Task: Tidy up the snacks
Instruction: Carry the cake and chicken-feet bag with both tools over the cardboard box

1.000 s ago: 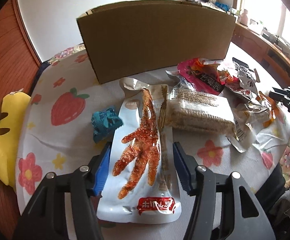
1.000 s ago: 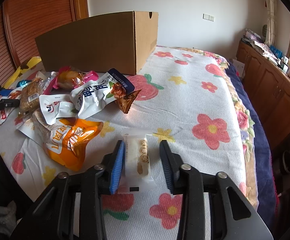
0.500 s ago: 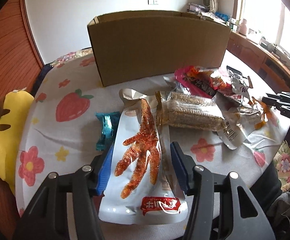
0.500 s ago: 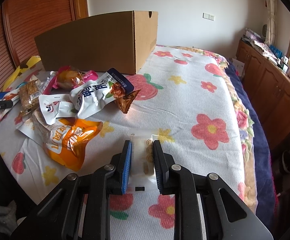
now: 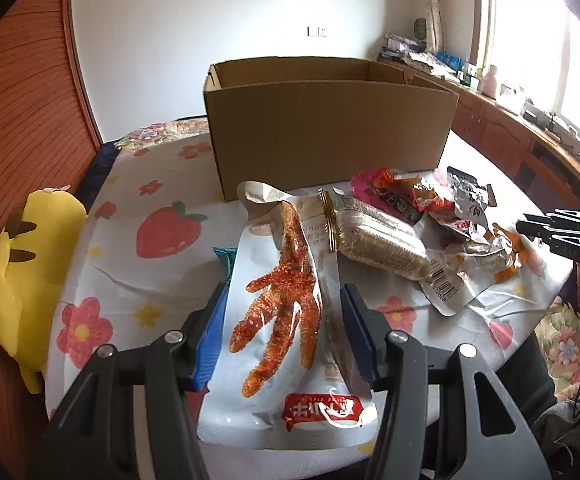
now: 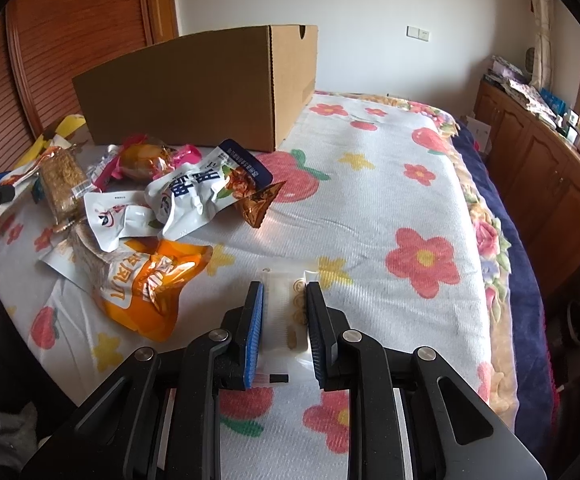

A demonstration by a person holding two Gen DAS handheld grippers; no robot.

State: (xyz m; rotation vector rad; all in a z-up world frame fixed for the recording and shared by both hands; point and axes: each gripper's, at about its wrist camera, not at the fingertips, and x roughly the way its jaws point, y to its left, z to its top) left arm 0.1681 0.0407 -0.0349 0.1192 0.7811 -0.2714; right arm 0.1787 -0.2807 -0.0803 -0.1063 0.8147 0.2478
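My left gripper [image 5: 283, 316] is shut on a white chicken-foot snack pouch [image 5: 290, 320] and holds it lifted above the bed, in front of the open cardboard box [image 5: 330, 136]. My right gripper [image 6: 283, 312] is shut on a small clear packet of biscuits [image 6: 285, 308], low over the flowered bedspread. The box also shows in the right wrist view [image 6: 193, 92], behind a pile of snack bags [image 6: 185, 192]. An orange pouch [image 6: 149, 284] lies left of my right gripper.
A cracker pack [image 5: 382, 248] and red and silver wrappers [image 5: 422, 200] lie right of the pouch. A yellow plush toy [image 5: 21, 276] sits at the bed's left edge. A teal packet [image 5: 223, 254] peeks from behind the pouch. Wooden cabinets [image 6: 546, 168] line the right wall.
My left gripper has closed on the chicken-foot pouch and lifted it, the view rising above the box rim. My right gripper has closed on the biscuit packet.
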